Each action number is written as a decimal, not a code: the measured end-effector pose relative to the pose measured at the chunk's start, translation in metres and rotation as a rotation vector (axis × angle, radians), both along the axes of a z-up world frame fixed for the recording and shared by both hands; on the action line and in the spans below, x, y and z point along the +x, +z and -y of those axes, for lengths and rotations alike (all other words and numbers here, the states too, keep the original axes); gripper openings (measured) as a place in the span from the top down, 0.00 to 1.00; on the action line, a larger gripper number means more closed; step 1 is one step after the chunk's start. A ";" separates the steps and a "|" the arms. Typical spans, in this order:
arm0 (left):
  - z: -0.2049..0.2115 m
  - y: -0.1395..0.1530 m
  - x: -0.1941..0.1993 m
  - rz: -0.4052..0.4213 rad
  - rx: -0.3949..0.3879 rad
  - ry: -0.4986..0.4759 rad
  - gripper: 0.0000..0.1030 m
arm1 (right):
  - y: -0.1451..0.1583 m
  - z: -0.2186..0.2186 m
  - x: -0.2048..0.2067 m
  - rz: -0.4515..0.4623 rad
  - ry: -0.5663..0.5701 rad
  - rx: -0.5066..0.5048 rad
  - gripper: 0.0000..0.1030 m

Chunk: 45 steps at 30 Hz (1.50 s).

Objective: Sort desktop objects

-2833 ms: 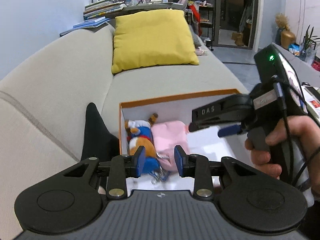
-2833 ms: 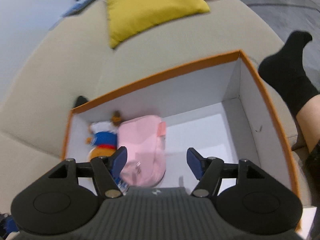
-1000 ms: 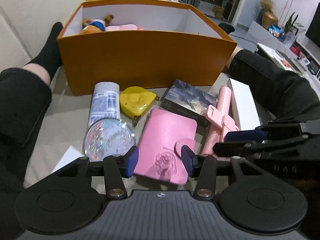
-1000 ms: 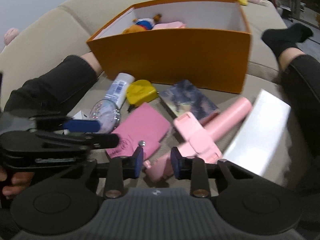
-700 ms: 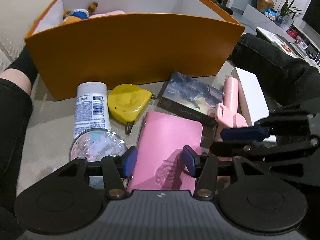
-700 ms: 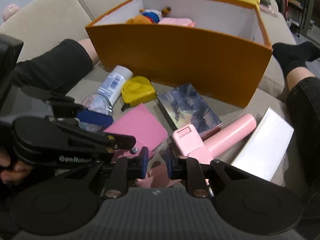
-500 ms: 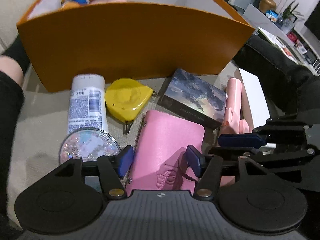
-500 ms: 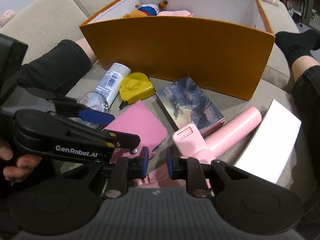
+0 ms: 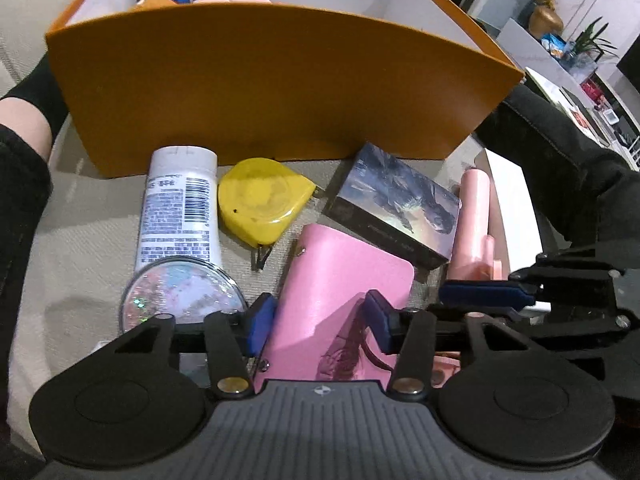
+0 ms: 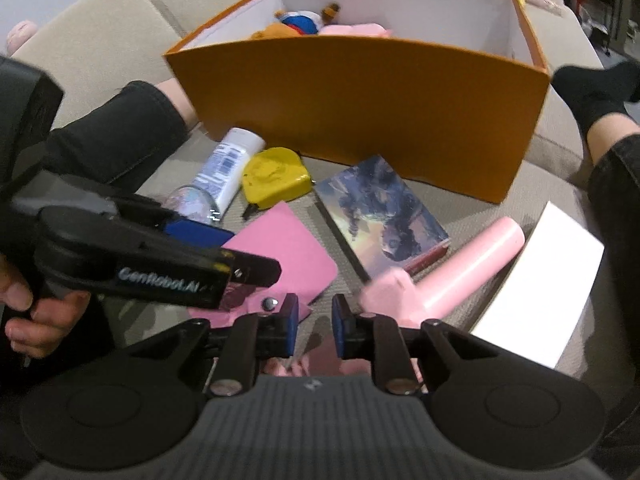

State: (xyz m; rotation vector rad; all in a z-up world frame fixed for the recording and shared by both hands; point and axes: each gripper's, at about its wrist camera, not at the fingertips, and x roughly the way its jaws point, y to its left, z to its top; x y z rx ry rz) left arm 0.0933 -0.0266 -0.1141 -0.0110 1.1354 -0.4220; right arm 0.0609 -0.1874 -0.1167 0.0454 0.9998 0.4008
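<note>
A pink wallet [image 9: 340, 280] lies on the sofa cushion in front of the orange box [image 9: 280, 92]. My left gripper [image 9: 319, 322] hangs low over the wallet's near end. Its jaws are closing with the wallet between them, and the pads do not press on it. A pink stick-shaped gadget [image 10: 472, 264] lies to the right of the wallet. My right gripper [image 10: 314, 328] is shut on the gadget's near end, which is mostly hidden under the fingers. In the left wrist view the right gripper [image 9: 480, 304] reaches in from the right.
A white tube [image 9: 178, 208], a glittery round disc [image 9: 184, 296], a yellow tape measure [image 9: 260, 200] and a dark picture box [image 9: 392, 208] lie before the orange box. A flat white box [image 10: 540, 288] lies at the right. A person's legs in black flank everything. A plush toy [image 10: 296, 20] sits inside the box.
My left gripper sank closer over the pink wallet; its jaws widened, then narrowed again. My right gripper's jaws drew together on the pink gadget's near end, and the gadget shifted slightly.
</note>
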 end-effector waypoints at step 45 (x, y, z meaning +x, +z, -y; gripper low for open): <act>-0.010 0.042 -0.026 0.063 -0.145 0.071 0.82 | 0.018 0.007 0.014 0.122 0.084 -0.108 0.47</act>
